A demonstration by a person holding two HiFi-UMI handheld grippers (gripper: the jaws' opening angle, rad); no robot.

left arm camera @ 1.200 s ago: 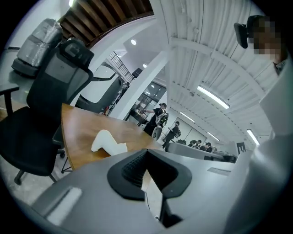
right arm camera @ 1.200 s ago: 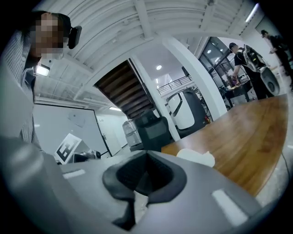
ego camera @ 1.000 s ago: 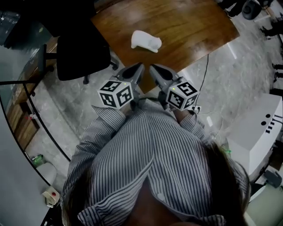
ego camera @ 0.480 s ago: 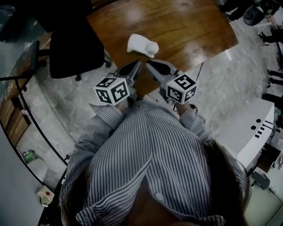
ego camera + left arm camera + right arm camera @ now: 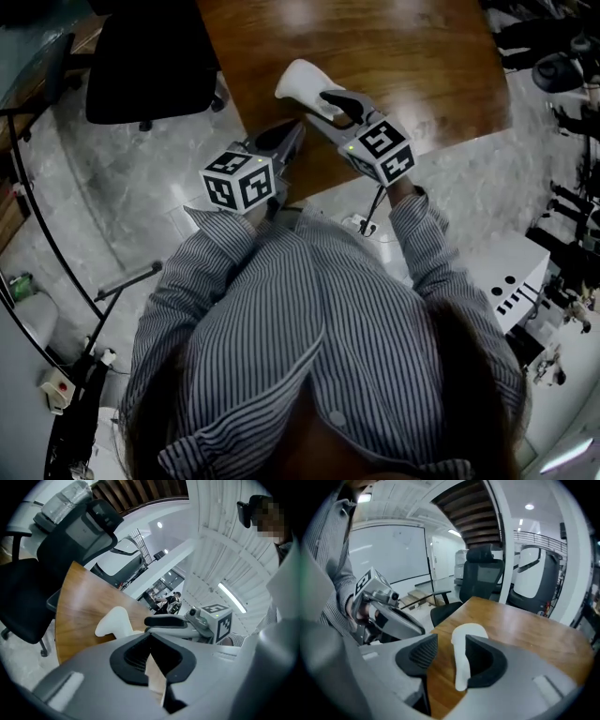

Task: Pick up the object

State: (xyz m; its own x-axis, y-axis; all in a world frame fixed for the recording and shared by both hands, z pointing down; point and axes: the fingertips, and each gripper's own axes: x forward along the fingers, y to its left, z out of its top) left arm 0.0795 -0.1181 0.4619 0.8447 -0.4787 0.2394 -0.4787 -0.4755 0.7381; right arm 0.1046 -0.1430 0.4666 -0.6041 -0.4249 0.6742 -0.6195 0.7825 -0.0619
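Note:
A white curved object point(image 5: 302, 82) lies on the brown wooden table point(image 5: 422, 56) near its front edge. My right gripper point(image 5: 330, 97) reaches over that edge; its jaws are opening and the object point(image 5: 461, 644) stands between them, close along the right pad point(image 5: 485, 660) and apart from the left one. My left gripper point(image 5: 296, 129) hangs just short of the table edge, jaws shut with nothing in them. From the left gripper view the object point(image 5: 115, 620) shows ahead to the left, with the right gripper's finger point(image 5: 168, 620) beside it.
A black office chair point(image 5: 150, 56) stands left of the table over the grey marble floor point(image 5: 141, 187). A white machine point(image 5: 511, 281) sits at the right. A cable point(image 5: 375, 206) hangs below the right gripper. The person's striped shirt fills the lower head view.
My right gripper has moved forward over the table edge to the white object and its jaws have parted around it. The left gripper has stayed about where it was.

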